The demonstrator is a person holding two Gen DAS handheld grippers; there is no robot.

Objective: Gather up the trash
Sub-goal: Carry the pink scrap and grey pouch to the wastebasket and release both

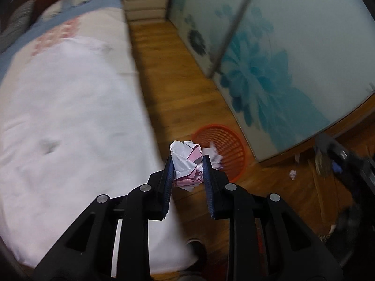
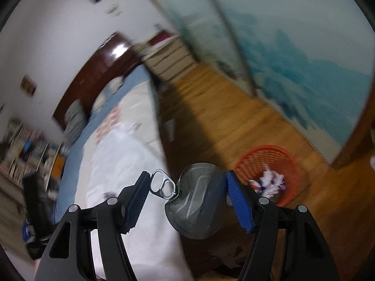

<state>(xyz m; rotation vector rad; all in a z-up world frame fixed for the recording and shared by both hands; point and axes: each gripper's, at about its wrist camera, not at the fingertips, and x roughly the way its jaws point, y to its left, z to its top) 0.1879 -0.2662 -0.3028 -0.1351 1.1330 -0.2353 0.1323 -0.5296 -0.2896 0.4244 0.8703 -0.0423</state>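
Observation:
My left gripper (image 1: 187,160) is shut on a crumpled white and pink paper ball (image 1: 187,164), held above the edge of the bed. Just beyond it an orange mesh basket (image 1: 230,149) stands on the wooden floor with scraps of paper inside. My right gripper (image 2: 187,175) is shut on a grey metal can lid (image 2: 199,206): its pull ring (image 2: 161,187) rests against the left pad and the lid's rim against the right pad. The same orange basket (image 2: 267,171) lies ahead to the right, holding torn paper (image 2: 271,182).
A bed with a white and blue cover (image 1: 70,117) fills the left. A sliding wardrobe door with blue flowers (image 1: 269,70) lines the right. A strip of wooden floor (image 1: 168,75) runs between them to a pale drawer unit (image 1: 145,2). A small paper scrap (image 1: 293,174) lies on the floor.

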